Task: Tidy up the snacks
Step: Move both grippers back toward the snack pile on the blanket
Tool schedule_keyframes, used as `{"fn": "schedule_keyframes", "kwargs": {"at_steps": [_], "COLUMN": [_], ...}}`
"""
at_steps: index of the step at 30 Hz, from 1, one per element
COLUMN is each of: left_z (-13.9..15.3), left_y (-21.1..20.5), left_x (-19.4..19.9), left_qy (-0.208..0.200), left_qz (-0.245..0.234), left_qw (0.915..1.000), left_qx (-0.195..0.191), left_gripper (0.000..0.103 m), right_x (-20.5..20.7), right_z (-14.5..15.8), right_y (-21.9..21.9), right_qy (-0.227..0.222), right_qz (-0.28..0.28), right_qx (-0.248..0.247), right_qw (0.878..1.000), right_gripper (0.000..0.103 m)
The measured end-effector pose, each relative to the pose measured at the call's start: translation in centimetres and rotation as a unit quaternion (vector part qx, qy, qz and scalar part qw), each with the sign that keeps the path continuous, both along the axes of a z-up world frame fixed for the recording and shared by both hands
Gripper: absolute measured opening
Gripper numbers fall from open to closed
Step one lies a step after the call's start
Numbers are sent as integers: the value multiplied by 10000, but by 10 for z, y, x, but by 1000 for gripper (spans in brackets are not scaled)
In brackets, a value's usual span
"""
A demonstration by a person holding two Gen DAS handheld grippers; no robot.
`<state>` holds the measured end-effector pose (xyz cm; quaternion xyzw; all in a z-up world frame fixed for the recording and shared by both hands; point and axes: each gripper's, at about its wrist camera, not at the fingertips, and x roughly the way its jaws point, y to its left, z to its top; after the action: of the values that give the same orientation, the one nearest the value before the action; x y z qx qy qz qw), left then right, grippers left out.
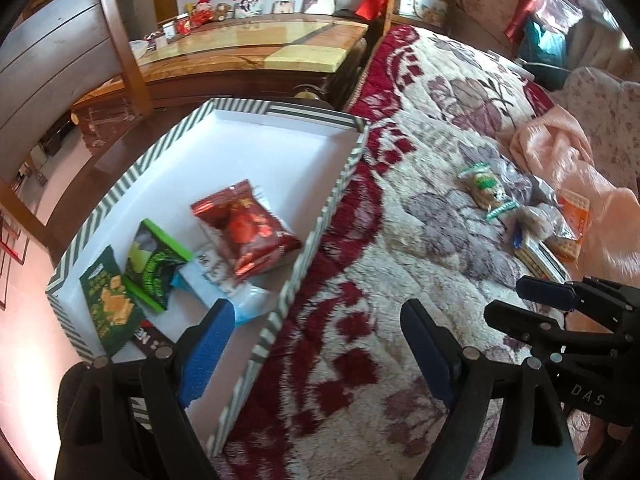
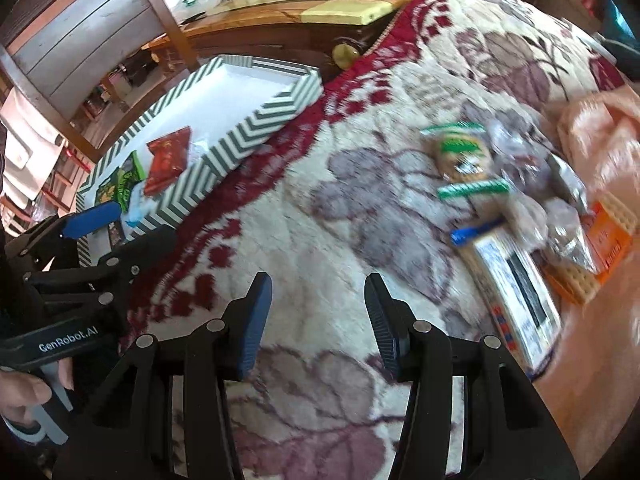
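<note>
Both pairs of jaws stand apart and hold nothing: the left gripper (image 1: 316,344) hangs over the near wall of the striped box (image 1: 320,216), where several packets already lie, and the right gripper (image 2: 318,316) hovers over bare blanket (image 2: 304,216). Loose snacks lie in a heap ahead and to the right of the right gripper, which is the nearer one. Closest is the blue-ended cracker pack (image 2: 516,280), its long axis roughly along the fingers, so I judge a wrist turn is needed.
</note>
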<state>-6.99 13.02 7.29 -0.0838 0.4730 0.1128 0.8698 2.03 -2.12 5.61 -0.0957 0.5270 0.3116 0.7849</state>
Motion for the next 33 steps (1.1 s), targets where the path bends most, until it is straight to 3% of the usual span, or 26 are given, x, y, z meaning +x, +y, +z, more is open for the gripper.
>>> {"fn": "schedule_keyframes", "kwargs": {"at_steps": [22,33], "left_z": [-6,-10], "left_y": [-50,-70], "left_x": [19,30], "left_qy": [145,262], "left_qz": [-563,-810], "left_qw": [9983,9963], "left_qx": [-80,-104], "left_gripper": [87,87], "right_x": [11,24], "right_z": [-12,-8], "right_y": [-105,-129], "right_qy": [52,15], "right_qz": [-929,-1152], "right_qx": [83,182], "right_qw": [9956,9932], "right_gripper": [48,48]}}
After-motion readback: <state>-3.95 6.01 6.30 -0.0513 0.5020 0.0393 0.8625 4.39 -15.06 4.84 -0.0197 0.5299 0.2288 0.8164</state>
